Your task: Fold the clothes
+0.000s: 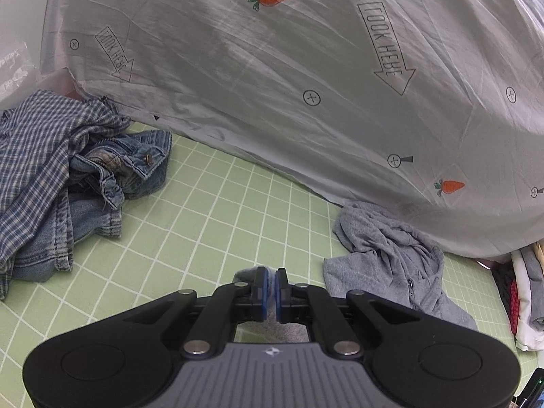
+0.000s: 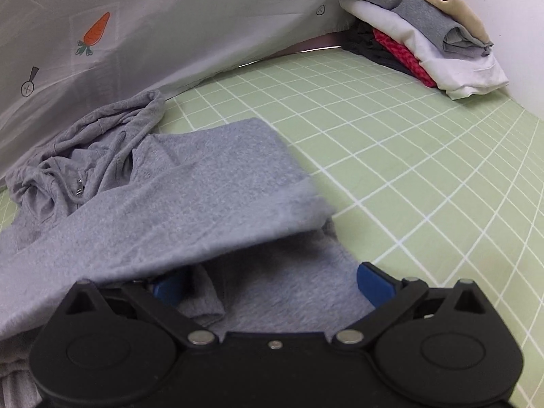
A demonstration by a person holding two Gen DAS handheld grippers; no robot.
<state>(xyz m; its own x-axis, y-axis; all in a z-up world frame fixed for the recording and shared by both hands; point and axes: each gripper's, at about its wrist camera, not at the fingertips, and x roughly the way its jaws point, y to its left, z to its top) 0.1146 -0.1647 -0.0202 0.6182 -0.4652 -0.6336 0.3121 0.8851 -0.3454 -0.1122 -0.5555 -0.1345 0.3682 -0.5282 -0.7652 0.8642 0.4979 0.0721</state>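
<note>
A grey zip hoodie (image 1: 384,255) lies crumpled on the green grid mat (image 1: 221,210), its hood bunched against the hanging sheet. My left gripper (image 1: 273,272) is shut on a bit of its grey fabric, which shows between and below the blue pads. In the right wrist view the hoodie (image 2: 190,197) spreads across the left and centre, with a folded part lifted and blurred. My right gripper (image 2: 272,282) stands wide open over the grey cloth; the fold hides part of its left finger. Its pads press on nothing.
A white sheet (image 1: 272,68) printed with carrots and arrows hangs along the back. A plaid shirt (image 1: 40,156) and denim jeans (image 1: 136,166) are heaped at the left. A stack of folded clothes (image 2: 425,34) sits in the far right corner. Green mat (image 2: 425,170) stretches to the right.
</note>
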